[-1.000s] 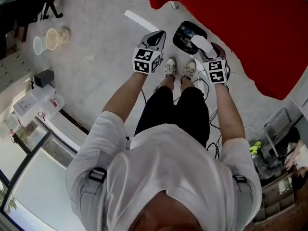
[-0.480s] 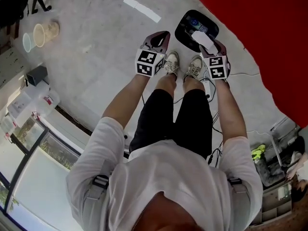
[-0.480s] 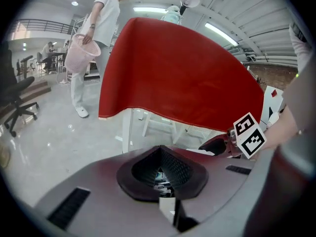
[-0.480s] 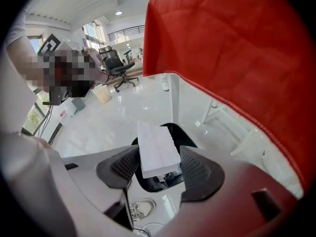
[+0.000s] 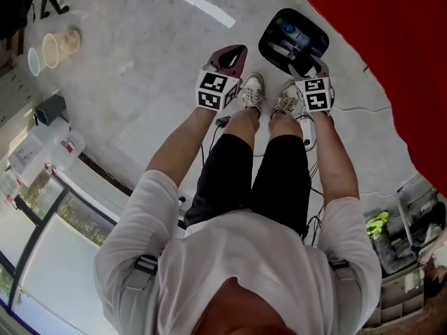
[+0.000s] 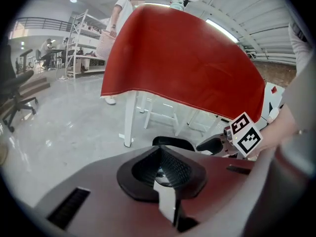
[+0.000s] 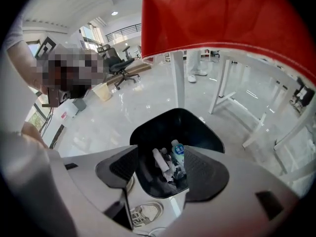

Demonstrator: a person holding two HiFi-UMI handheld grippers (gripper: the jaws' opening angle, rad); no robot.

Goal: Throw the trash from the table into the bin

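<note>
Right gripper view: jaws wide, empty, above bin (image 7: 183,124).

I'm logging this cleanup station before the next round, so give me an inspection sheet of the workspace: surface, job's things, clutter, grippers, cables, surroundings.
Surface: grey floor; table covered by a red cloth.
Job's things: black bin on the floor, holding a plastic bottle and other trash.
Clutter: round containers and a white tape strip on the floor.
Grippers: left gripper shut, empty; right gripper open above the bin, nothing between its pads.
Cables: loose cables by the right shoe.
Surroundings: office chairs, shelving, another person beyond the table.
</note>
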